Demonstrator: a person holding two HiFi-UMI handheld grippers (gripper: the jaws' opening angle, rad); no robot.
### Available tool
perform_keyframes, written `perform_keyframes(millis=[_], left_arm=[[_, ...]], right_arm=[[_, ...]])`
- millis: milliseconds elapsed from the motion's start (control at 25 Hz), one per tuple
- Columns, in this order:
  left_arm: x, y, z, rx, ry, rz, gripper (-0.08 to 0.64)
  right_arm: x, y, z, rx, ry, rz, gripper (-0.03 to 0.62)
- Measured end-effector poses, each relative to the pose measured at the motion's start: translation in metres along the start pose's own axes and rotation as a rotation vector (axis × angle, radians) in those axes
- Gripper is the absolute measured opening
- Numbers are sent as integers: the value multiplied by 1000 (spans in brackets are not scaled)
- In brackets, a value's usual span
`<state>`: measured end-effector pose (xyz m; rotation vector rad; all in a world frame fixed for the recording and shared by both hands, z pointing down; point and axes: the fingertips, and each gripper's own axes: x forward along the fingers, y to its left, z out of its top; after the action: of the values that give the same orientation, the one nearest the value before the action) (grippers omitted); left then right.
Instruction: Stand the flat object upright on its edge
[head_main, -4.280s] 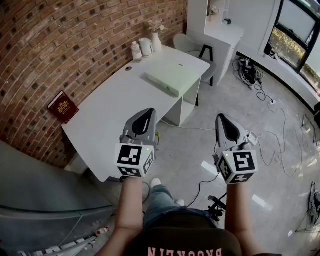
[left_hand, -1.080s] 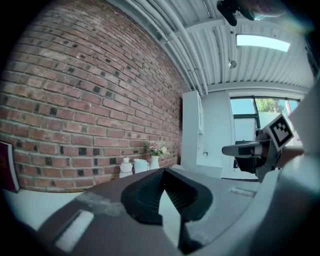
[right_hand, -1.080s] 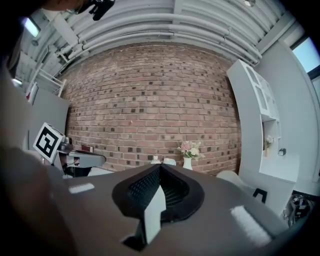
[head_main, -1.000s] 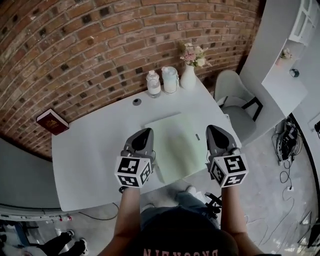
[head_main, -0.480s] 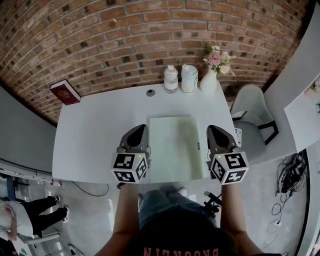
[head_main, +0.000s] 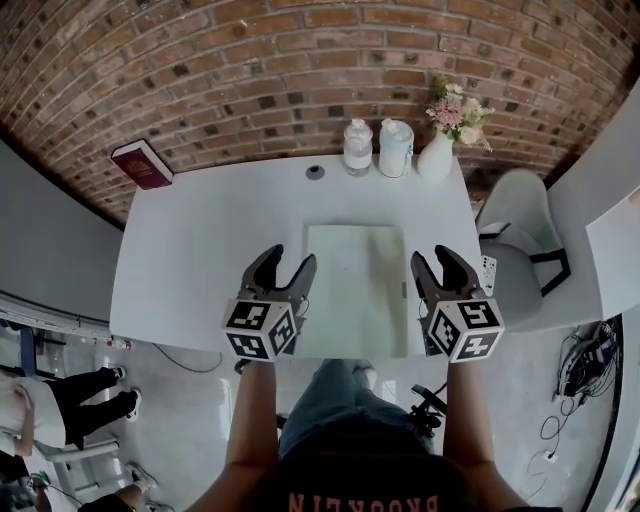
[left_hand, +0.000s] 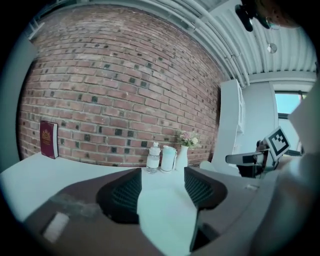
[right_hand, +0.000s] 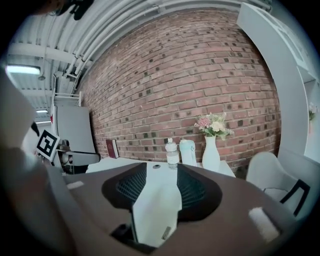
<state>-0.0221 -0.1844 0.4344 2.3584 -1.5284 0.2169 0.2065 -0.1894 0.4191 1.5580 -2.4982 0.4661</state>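
1. A flat, pale green rectangular slab lies face-down on the white surface, near its front edge and roughly midway along its width. It is not on its edge.
2. The left gripper hangs just beside the slab's left edge. Its fingers are spreading apart, already wide, and the left gripper view shows only the pale surface in the gap between the ribbed dark pads. Nothing is held.
3. The right gripper hangs just beside the slab's right edge. Its fingers are also spreading apart, a little less wide than the left pair, and they hold nothing. The right gripper view looks through the gap along the surface.
4. In the head view the slab sits between the two grippers, and neither set of fingers presses on it.
5. At the back of the surface, against the red brick wall, stand a clear bottle with a white cap, a pale cylindrical container just beside it, and a white vase of pink flowers.
6. A dark red book leans upright against the wall at the far left corner, well apart from the slab.
7. A white chair stands off the right end of the surface.
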Motion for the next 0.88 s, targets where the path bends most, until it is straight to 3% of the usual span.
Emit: perform_keyframes(millis=[480, 880], left_arm=[[13, 17, -47, -46, 123, -37, 268], [21, 21, -98, -133, 256, -49, 267]], right_arm=[[16, -2, -61, 72, 192, 14, 198], [23, 3, -116, 142, 332, 35, 202]])
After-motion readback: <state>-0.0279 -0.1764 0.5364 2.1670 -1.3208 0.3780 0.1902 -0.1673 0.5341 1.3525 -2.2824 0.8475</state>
